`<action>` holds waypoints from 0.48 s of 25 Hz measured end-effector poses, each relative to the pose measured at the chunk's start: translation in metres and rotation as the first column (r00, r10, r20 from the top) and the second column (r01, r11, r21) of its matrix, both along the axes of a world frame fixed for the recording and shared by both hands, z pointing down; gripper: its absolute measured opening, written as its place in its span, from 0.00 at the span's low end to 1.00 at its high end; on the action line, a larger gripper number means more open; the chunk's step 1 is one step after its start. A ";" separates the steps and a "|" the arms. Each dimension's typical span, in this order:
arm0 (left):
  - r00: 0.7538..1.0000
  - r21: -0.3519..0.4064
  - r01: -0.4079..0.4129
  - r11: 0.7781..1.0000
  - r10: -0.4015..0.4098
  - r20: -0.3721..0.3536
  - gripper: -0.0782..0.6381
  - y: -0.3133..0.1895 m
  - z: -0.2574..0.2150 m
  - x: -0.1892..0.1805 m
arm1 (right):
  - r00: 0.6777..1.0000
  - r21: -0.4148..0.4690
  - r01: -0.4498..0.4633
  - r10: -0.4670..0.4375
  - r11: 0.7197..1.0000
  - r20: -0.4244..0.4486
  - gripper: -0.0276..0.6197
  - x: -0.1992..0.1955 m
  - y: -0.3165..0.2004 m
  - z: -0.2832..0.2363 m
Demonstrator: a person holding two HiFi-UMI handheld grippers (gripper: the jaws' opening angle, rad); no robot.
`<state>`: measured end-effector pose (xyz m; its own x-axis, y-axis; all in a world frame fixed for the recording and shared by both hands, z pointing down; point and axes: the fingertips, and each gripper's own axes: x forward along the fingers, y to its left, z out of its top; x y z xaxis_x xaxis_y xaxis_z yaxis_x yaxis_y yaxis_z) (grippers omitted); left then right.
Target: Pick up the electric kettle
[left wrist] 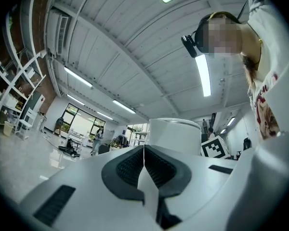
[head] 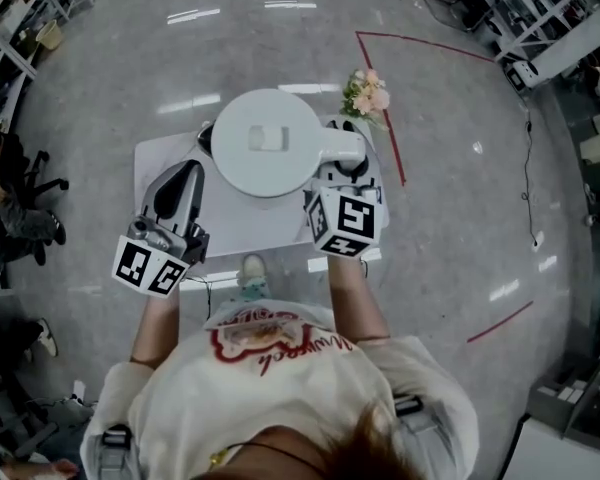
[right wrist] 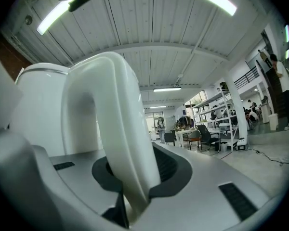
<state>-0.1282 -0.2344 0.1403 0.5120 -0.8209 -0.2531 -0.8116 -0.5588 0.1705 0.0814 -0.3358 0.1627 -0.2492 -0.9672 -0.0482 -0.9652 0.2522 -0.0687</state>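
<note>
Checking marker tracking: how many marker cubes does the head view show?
2. One cube on the left gripper, at lower left; the other cube on the right gripper, beside the kettle handle. None appears hidden.

The right tongs [right wrist: 135,179] clamp the white kettle handle [right wrist: 111,124]; the kettle body [right wrist: 38,109] stands just left
</note>
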 end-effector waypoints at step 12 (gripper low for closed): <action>0.998 -0.013 0.064 0.998 -0.065 -0.021 0.13 0.200 0.020 0.146 | 0.997 -0.048 0.072 -0.072 0.996 0.017 0.17 0.129 0.182 0.020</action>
<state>0.0177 -0.0346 0.1603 0.4523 -0.8552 -0.2531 -0.8420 -0.5031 0.1949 0.2105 -0.1537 0.1827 -0.3180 -0.9481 -0.0059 -0.9435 0.3170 -0.0969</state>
